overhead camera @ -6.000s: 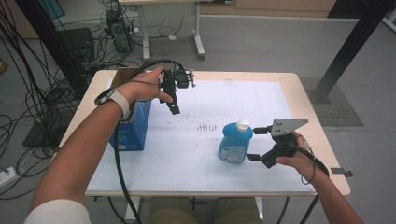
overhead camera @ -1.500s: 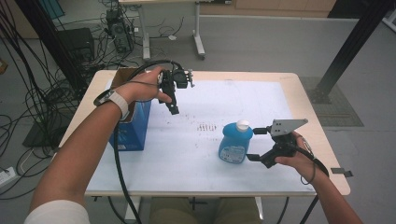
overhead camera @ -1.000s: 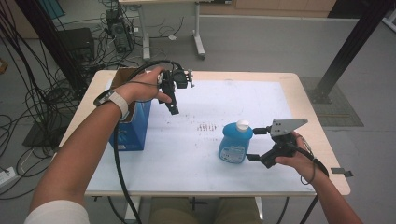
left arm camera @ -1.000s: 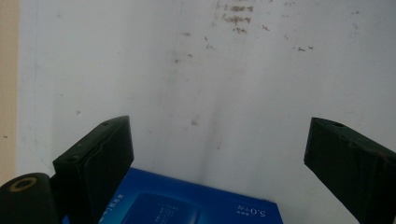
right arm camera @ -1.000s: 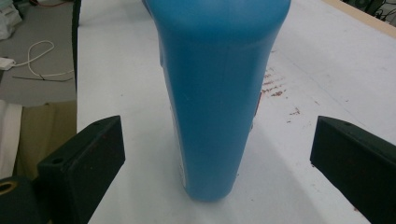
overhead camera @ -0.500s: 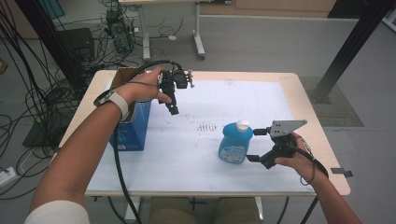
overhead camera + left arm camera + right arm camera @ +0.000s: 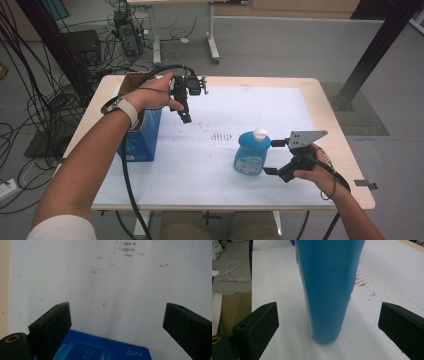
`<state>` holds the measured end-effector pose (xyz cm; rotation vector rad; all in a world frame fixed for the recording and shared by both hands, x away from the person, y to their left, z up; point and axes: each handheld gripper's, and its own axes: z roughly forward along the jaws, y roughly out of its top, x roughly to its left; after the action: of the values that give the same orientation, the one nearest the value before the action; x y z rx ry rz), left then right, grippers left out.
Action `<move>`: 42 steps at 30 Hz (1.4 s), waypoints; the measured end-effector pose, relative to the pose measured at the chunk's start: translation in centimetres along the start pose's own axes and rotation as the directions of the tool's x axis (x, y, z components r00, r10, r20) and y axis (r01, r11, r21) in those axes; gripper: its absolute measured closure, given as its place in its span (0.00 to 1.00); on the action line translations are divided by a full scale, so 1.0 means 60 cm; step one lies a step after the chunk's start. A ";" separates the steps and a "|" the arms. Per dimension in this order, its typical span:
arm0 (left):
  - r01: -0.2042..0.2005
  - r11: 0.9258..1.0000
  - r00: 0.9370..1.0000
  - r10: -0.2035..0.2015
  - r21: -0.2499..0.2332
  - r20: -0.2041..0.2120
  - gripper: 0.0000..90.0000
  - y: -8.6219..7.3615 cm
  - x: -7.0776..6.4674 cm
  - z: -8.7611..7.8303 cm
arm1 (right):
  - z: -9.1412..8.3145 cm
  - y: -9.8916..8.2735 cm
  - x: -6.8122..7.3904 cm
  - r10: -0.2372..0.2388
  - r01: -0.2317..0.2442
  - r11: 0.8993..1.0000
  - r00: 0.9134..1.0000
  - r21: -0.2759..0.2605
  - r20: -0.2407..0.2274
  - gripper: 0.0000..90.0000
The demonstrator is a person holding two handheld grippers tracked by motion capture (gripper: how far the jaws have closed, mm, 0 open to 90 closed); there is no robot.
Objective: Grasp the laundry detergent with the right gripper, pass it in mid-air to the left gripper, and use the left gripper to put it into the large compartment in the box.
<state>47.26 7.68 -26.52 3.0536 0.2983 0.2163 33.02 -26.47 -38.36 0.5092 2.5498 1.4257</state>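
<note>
Blue bottle [image 7: 329, 287] between parted tongs [image 7: 329, 327]

Even, soft overhead light; the white worktop [image 7: 280, 115] is bright without glare. Faint shadows lie beneath the right claw [image 7: 274, 156]. Its close-up of the blue bottle [image 7: 329, 285] looks slightly soft.

L gripper [image 7: 186, 118]: black body, 2 blocky black jaws, small screw holes in pads [image 7: 51, 325]
L cable: thick, black, trails off the gripper
L wrist: pale band w/ dark watch [image 7: 120, 106]
L sleeve: white, short [image 7: 62, 229]
R gripper [image 7: 270, 157]: black, grey 3-cornered plate on top
R wrist: dark strap loop [image 7: 335, 175]
Legs: khaki trousers [image 7: 220, 227]
</note>
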 end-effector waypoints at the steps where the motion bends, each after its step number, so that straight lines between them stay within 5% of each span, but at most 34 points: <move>1: 0.000 1.000 1.000 0.000 0.001 0.000 0.10 0.000 0.000 0.000 | 0.000 0.000 0.000 0.000 0.000 1.000 1.000 0.001 0.000 0.03; 42: 0.001 1.000 1.000 -0.001 0.003 0.000 0.10 0.001 0.000 0.003 | 0.036 -0.002 0.006 0.002 -0.002 0.998 1.000 -0.056 0.006 0.04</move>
<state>47.29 7.60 -26.68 3.0564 0.3004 0.2159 33.32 -24.69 -39.59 0.5059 2.4979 1.4894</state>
